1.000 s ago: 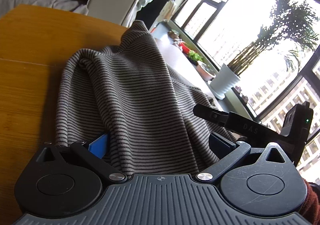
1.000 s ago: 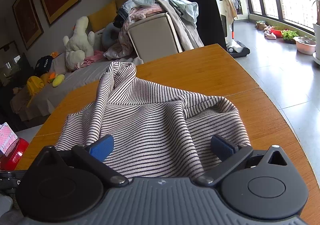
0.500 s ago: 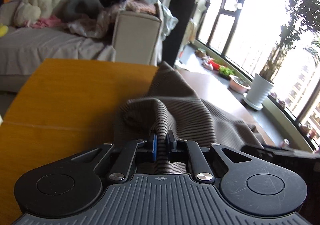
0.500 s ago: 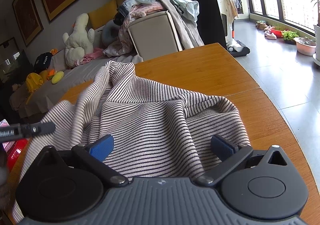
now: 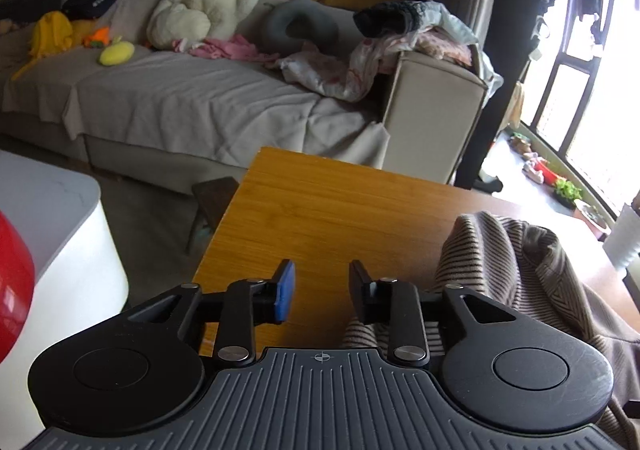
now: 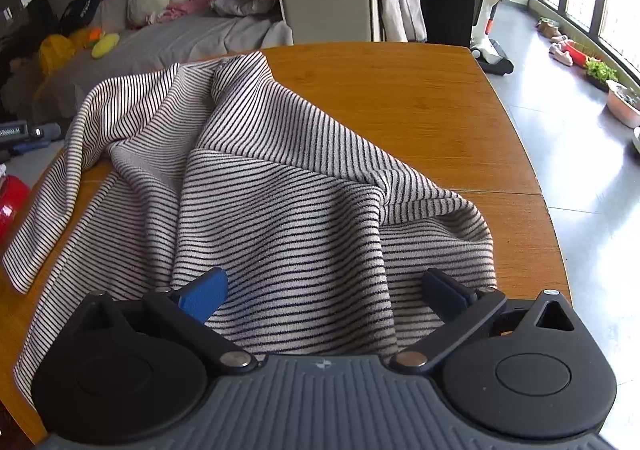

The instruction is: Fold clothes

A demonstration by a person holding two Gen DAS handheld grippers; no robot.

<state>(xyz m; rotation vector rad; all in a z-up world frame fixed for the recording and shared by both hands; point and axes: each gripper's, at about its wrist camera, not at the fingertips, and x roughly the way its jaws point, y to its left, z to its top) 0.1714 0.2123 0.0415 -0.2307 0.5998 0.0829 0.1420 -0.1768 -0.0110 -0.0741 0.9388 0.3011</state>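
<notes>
A striped garment (image 6: 280, 186), pale with thin dark stripes, lies rumpled on the wooden table (image 6: 420, 98). In the right wrist view it fills the middle, with one part trailing off to the left. My right gripper (image 6: 324, 290) is open, its fingers wide apart just above the near edge of the cloth. In the left wrist view the garment (image 5: 520, 270) is bunched at the right. My left gripper (image 5: 320, 290) is open and empty over bare table (image 5: 340, 210), left of the cloth.
A grey sofa (image 5: 180, 98) with plush toys and a heap of clothes stands beyond the table. A white counter (image 5: 60, 218) and a red object (image 5: 12, 278) are at the left. Windows and floor plants (image 6: 600, 70) lie to the right.
My left gripper was shut on a fold of the garment half a second ago; it has let go, opened and swung left. The cloth has dropped flatter. The right gripper stays open.
</notes>
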